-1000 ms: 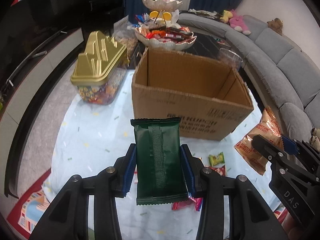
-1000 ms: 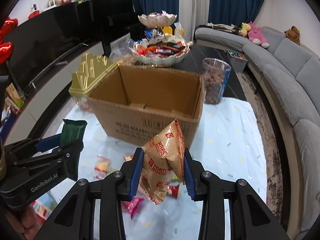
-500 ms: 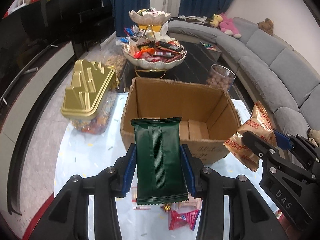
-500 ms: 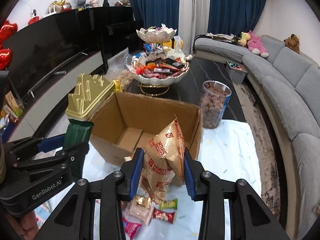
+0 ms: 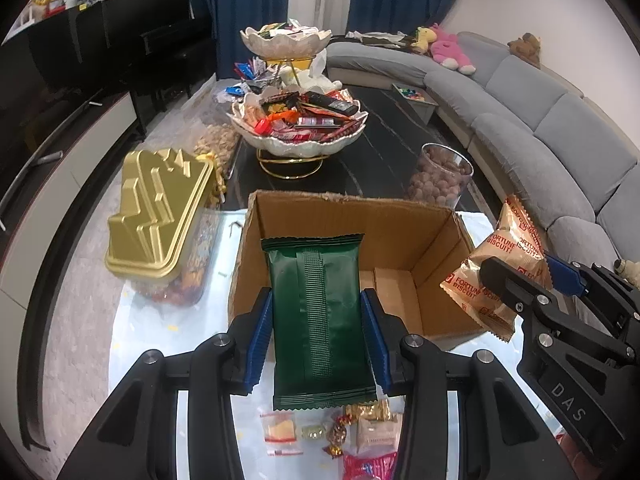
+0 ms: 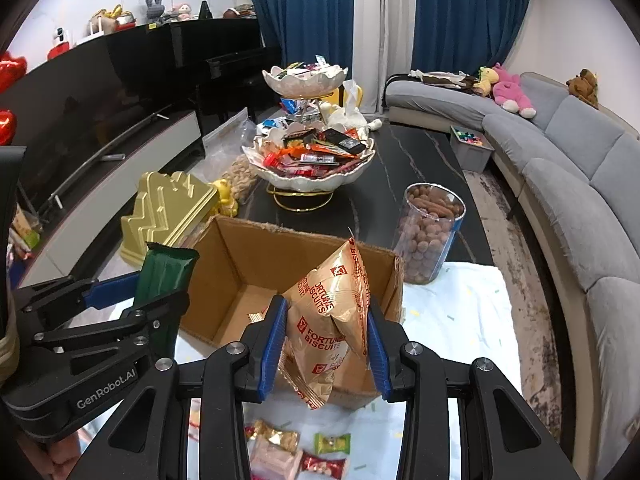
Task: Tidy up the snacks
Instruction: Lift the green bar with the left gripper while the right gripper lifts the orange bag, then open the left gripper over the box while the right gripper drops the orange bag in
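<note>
Evidently staged for dropping: left gripper (image 5: 318,334) pinching green packet (image 5: 320,312), right gripper (image 6: 327,347) pinching fortune biscuit bag (image 6: 330,320). Both poised near open cardboard box (image 5: 440,236), presumably the collection spot.

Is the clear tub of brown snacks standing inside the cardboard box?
No, the clear tub stands on the dark table behind the cardboard box, outside it.

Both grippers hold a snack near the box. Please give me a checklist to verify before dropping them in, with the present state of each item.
1. Left gripper clamps green pack: ok.
2. Right gripper clamps biscuit bag: ok.
3. Box open on top: ok.
4. Room on box floor: ok.
5. Both snacks fully over the opening: cannot tell.
6. Grippers apart from each other: ok.
</note>
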